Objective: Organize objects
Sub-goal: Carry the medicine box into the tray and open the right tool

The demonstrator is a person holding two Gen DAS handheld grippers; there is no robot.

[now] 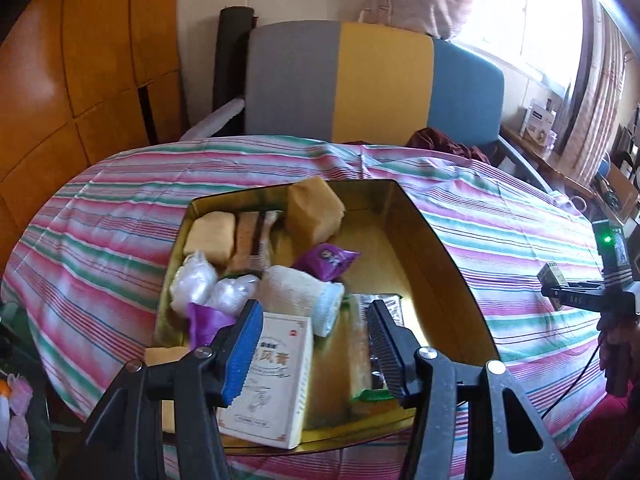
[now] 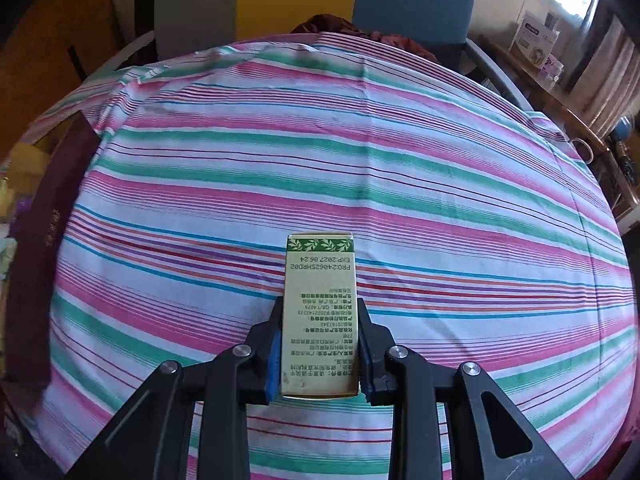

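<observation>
A green box [image 2: 319,312] is clamped lengthwise in the right claw [image 2: 319,344], probably bound for the tin [image 1: 436,240], above whose contents the left claw [image 1: 308,344] is held apart, empty.

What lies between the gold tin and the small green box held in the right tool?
Only bare striped cloth between the gold tin and the green box, shown in the left wrist view.

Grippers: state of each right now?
Left gripper: open, empty, above the tin.
Right gripper: closed on a green box.
</observation>
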